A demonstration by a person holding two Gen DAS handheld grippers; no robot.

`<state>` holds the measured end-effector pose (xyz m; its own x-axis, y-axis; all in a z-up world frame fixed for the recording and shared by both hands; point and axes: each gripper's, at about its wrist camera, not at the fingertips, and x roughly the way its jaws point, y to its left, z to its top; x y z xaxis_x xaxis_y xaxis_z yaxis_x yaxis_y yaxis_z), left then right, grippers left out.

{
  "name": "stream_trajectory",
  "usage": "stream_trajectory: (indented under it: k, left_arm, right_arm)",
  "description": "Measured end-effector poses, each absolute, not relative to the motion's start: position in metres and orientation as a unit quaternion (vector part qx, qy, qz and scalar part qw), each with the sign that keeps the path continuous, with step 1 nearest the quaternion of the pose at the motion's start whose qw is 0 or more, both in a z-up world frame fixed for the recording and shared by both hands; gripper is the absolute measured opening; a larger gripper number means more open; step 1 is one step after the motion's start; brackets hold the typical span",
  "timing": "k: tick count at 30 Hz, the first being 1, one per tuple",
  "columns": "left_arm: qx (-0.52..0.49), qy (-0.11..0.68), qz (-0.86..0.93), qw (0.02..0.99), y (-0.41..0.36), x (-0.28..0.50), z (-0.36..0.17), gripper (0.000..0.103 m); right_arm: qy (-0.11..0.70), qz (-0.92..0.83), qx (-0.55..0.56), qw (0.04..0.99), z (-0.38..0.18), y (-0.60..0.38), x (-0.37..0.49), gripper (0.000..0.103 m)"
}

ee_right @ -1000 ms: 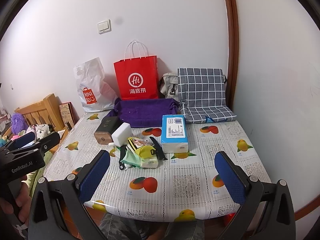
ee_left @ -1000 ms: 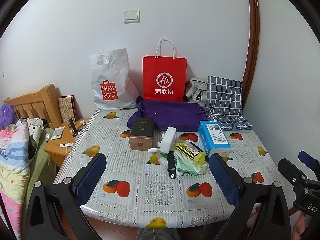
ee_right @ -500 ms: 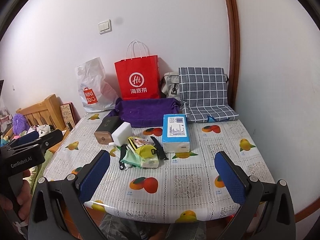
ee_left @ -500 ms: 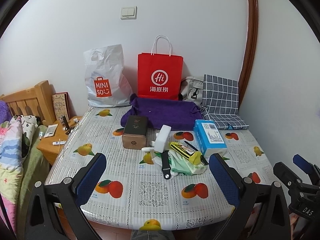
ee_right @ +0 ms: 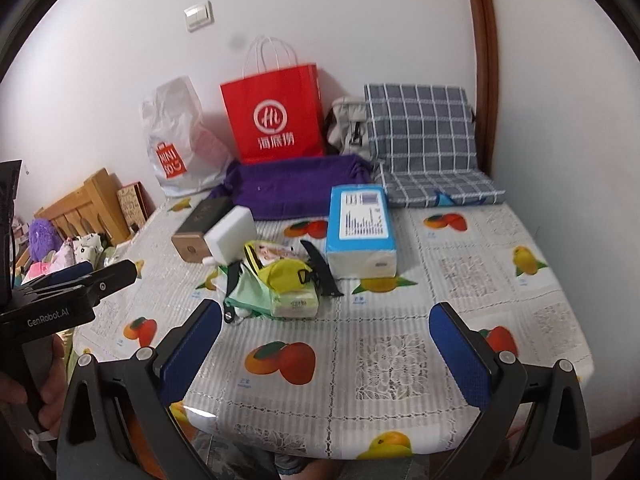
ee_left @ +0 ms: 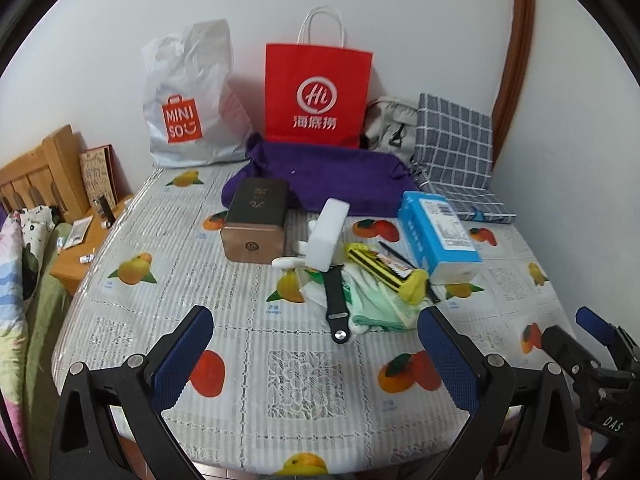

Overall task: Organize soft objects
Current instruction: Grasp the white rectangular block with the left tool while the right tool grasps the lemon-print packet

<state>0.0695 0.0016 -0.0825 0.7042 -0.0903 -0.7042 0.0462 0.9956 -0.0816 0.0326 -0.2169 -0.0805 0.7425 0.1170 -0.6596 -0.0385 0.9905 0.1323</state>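
Observation:
A small pile lies mid-table: a yellow pouch, a green tissue pack, a white sponge block and a black strap. A blue tissue box lies to its right, also in the right wrist view. A purple cloth lies behind. My left gripper is open and empty above the table's front edge. My right gripper is open and empty, also near the front edge.
A brown tin box lies left of the pile. A red paper bag, a white Miniso bag, a beige bag and a grey checked cushion line the back wall. A bed and nightstand stand left.
Both grippers have moved forward, closer to the table, so the pile looks larger. Both stay open and empty.

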Motion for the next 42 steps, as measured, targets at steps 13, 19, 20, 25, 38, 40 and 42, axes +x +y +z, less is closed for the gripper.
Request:
stream_trajectory:
  k: [13,19,20,25,38,40,42]
  left_arm:
    - [-0.023,0.425,-0.047,0.904,-0.003,0.136,-0.129,0.103]
    - [-0.030,0.429,-0.057,0.901,-0.012,0.172,-0.144,0.102]
    - [-0.033,0.429,-0.058,0.901,-0.013,0.178,-0.146,0.099]
    - [-0.027,0.437,-0.061,0.897,-0.023,0.209,-0.159,0.088]
    - [-0.027,0.444,-0.073,0.893,-0.013,0.224,-0.168,0.031]
    - [-0.035,0.447,-0.071,0.891,-0.005,0.219,-0.166,0.031]
    - [-0.038,0.447,-0.068,0.891,0.002,0.215,-0.165,0.031]
  right_arm:
    - [0.427,0.061,0.033,0.902,-0.144,-0.200,0.102,0.103]
    - [0.444,0.068,0.017,0.893,-0.163,-0.194,0.127,0.103]
    - [0.448,0.070,0.020,0.891,-0.166,-0.194,0.132,0.103]
    - [0.447,0.097,0.043,0.888,-0.174,-0.194,0.150,0.103]
    - [0.424,0.150,0.050,0.892,-0.160,-0.171,0.182,0.102]
    - [0.429,0.152,0.049,0.889,-0.160,-0.166,0.191,0.097]
    - [0.430,0.160,0.048,0.887,-0.162,-0.160,0.199,0.085]
